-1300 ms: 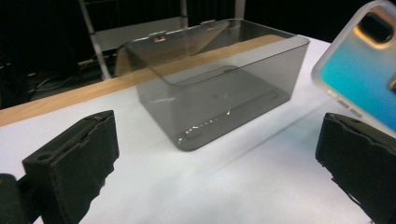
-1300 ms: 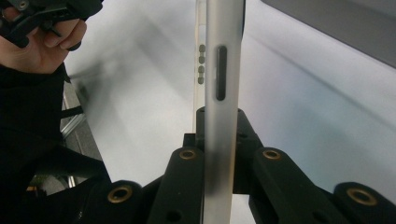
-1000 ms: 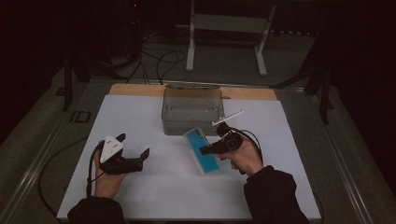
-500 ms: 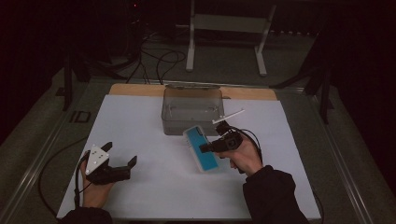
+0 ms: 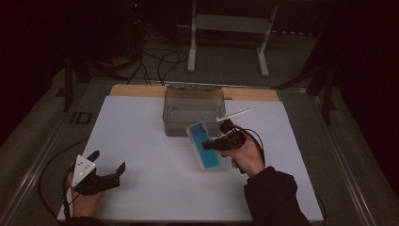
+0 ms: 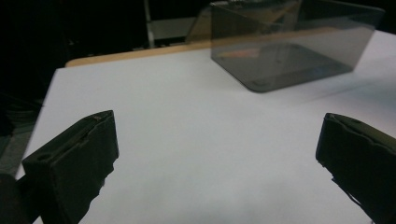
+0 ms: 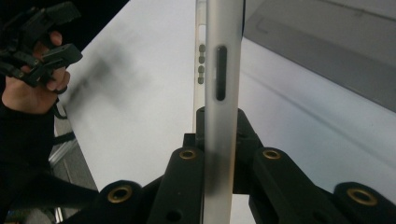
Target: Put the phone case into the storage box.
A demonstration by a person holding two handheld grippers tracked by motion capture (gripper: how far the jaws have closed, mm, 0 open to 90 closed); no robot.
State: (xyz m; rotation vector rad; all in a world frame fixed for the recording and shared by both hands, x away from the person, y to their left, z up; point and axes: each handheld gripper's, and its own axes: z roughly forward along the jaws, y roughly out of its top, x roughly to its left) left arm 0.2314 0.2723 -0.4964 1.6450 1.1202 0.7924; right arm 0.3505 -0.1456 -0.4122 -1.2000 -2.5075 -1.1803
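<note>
Clear bin [image 5: 193, 112] far centre, nothing visible inside; right gripper [image 5: 210, 144] pinching blue-faced flat case [image 5: 203, 145] just near of it; left gripper [image 5: 107, 166] spread, well left.

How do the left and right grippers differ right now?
The left gripper has its jaws spread wide with nothing between them; the right gripper is clamped on the edge of a flat blue and white case. The left sits near the table's front left corner; the right is held mid-table, just in front of the clear bin. Both are black and hand-held.
</note>
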